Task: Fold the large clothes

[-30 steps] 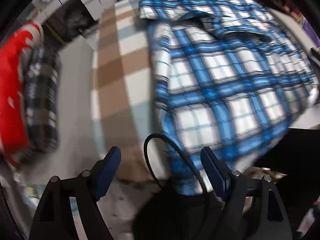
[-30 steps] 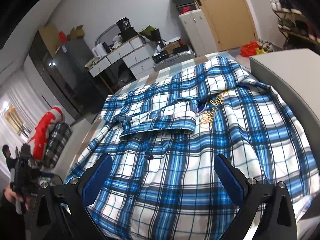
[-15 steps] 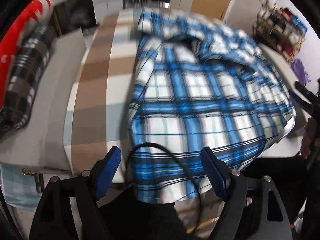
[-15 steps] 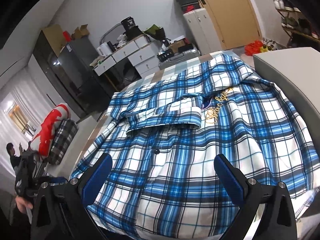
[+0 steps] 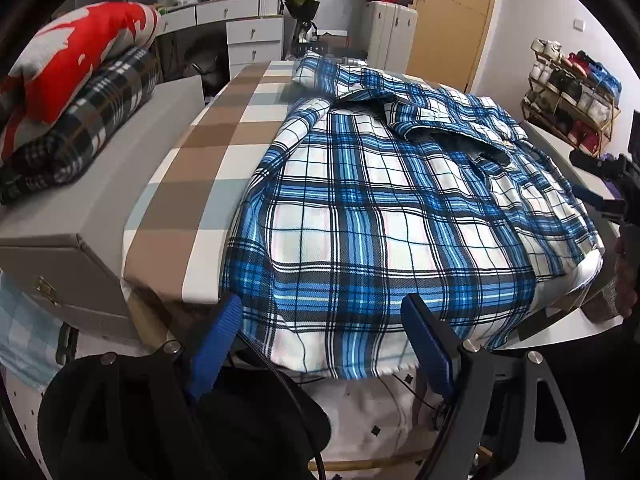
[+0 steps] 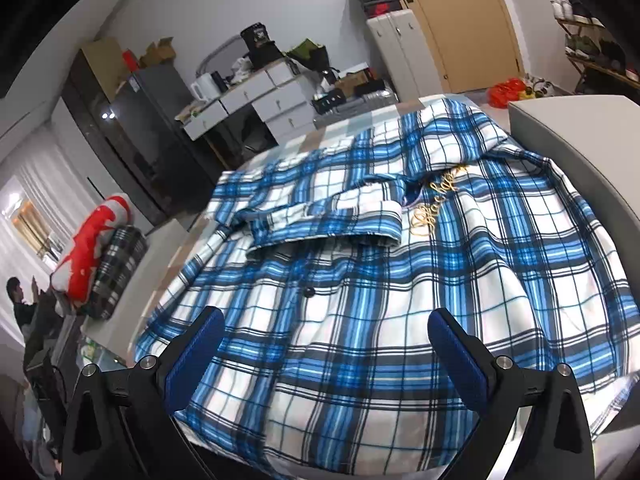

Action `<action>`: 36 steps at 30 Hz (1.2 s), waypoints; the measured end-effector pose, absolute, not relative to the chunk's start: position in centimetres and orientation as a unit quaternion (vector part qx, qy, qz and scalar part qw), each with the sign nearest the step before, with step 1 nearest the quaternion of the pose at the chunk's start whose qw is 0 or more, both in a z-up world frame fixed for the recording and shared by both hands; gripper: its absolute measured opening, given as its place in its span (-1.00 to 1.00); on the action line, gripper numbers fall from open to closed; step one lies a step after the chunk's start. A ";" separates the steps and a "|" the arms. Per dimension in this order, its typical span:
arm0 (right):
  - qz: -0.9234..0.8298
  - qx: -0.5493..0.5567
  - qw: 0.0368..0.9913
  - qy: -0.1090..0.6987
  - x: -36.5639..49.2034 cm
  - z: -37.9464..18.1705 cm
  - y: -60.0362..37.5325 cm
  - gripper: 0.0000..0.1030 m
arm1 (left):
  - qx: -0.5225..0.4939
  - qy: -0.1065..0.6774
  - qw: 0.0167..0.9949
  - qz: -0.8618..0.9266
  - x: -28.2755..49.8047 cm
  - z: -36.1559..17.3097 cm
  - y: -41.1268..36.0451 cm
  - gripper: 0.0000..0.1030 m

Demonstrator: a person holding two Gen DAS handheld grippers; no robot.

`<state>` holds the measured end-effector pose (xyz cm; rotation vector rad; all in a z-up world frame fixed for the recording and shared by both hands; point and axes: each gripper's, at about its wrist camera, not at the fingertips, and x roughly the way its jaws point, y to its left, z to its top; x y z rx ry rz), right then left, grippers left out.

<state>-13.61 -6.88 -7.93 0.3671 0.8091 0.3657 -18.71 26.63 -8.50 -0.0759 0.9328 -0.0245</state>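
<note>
A blue and white plaid shirt (image 5: 384, 216) lies spread over the table (image 5: 224, 136), which has a brown, white and grey checked cover; the hem hangs over the near edge and the collar (image 6: 328, 224) is folded toward the far side. A grey box (image 5: 60, 216) stands just beside the table on one side and carries a red and white bundle (image 5: 72, 52) and a dark plaid bundle (image 5: 88, 124). Another grey box (image 6: 568, 136) stands on the other side, touching the shirt edge. Behind are white drawers (image 6: 272, 100), a dark fridge (image 6: 132, 128), a wooden door (image 6: 468, 20) and a shoe rack (image 5: 568, 92). The left gripper (image 5: 320, 344) is wide apart at the hem, gripping nothing. The right gripper (image 6: 324, 352) is also wide, above the shirt front, with nothing between its pads. A black cable (image 5: 288, 384) curves in front of the left gripper.
</note>
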 end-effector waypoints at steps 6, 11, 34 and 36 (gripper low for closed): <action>0.166 0.174 0.888 0.392 -13.5 -8.2 -7.0 0.99 | -0.091 0.472 0.877 -0.007 -18.5 -8.8 28.0 0.54; 0.162 0.175 0.886 0.397 -13.4 -8.5 -7.1 0.99 | -0.157 0.498 0.852 -0.037 -19.0 -9.2 28.8 0.54; 0.206 0.208 0.886 0.361 -14.4 -6.6 -7.7 0.99 | -0.165 0.668 0.722 -0.072 -16.5 -11.2 29.6 0.54; 0.205 0.212 0.885 0.360 -14.4 -6.6 -7.8 0.99 | -0.189 0.673 0.710 -0.083 -16.5 -11.8 29.5 0.54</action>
